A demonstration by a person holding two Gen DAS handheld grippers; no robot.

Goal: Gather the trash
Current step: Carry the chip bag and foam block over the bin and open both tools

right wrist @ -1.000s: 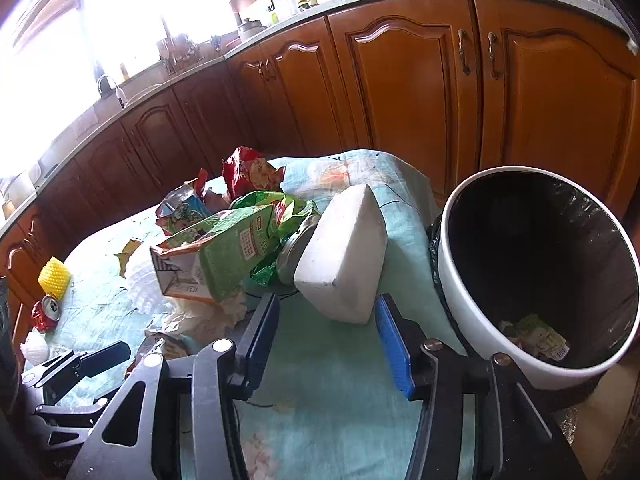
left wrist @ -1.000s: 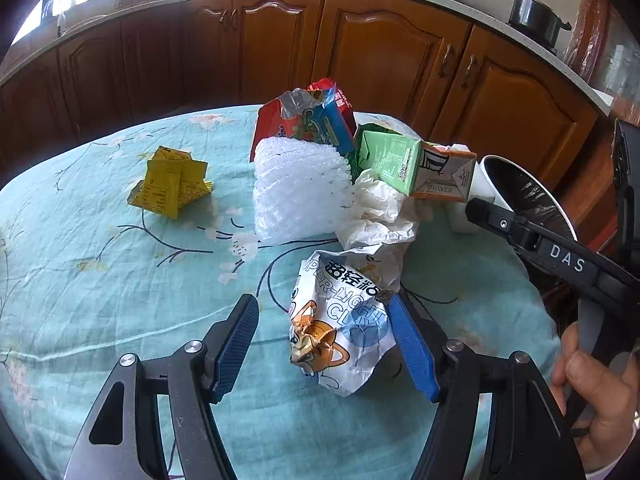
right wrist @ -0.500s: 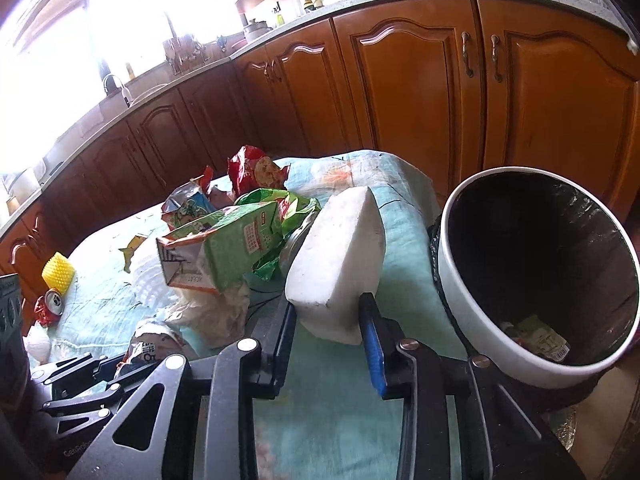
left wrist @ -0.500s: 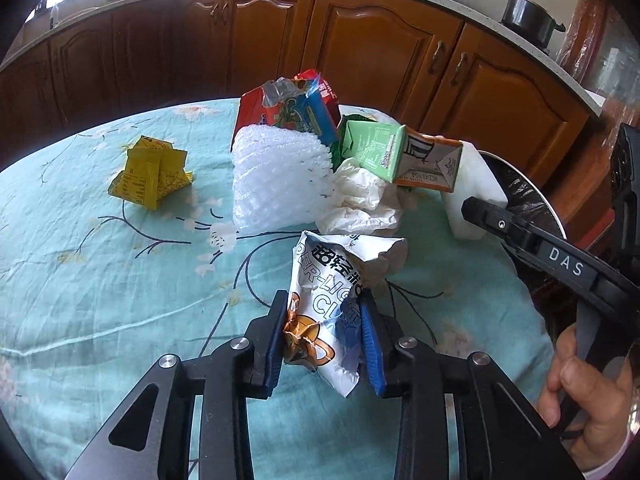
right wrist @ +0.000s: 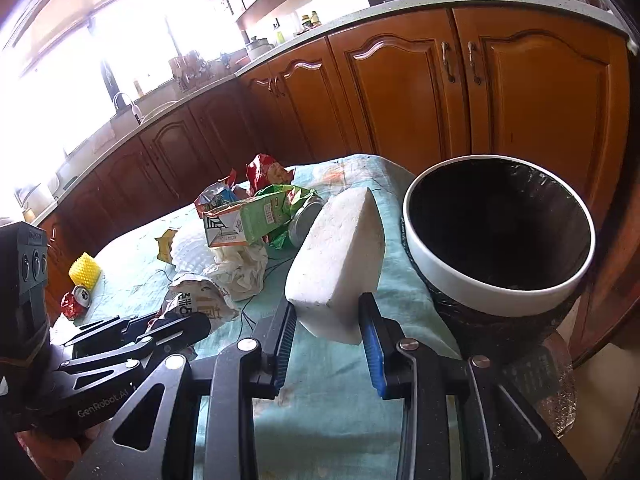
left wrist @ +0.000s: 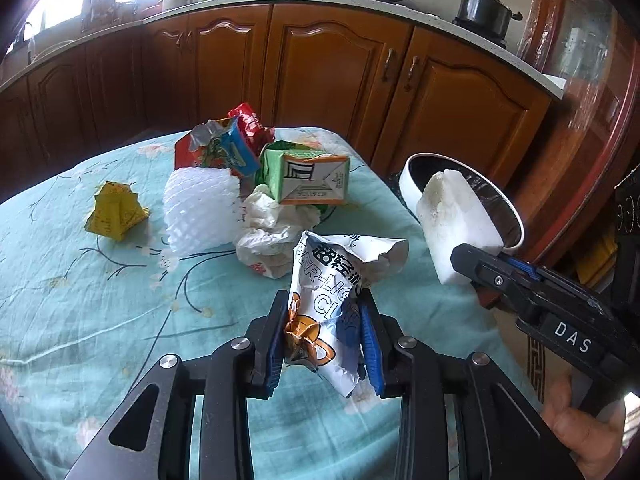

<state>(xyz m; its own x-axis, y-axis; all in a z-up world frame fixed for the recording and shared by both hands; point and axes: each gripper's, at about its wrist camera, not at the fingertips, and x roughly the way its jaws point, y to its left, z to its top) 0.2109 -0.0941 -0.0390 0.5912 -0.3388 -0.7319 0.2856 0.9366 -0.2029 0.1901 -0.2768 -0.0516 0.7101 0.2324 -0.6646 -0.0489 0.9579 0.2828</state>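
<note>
White foam block (right wrist: 340, 256) sits clamped between the right gripper (right wrist: 328, 340) jaws, beside the bin (right wrist: 496, 300); left gripper (left wrist: 326, 340) jaws pinch a crumpled snack bag (left wrist: 336, 280), farther from it.

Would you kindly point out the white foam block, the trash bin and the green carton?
white foam block (right wrist: 340, 256): right wrist view, broad face.
trash bin (right wrist: 496, 298): right wrist view, white rim.
green carton (left wrist: 312, 178): left wrist view, end panel.
</note>
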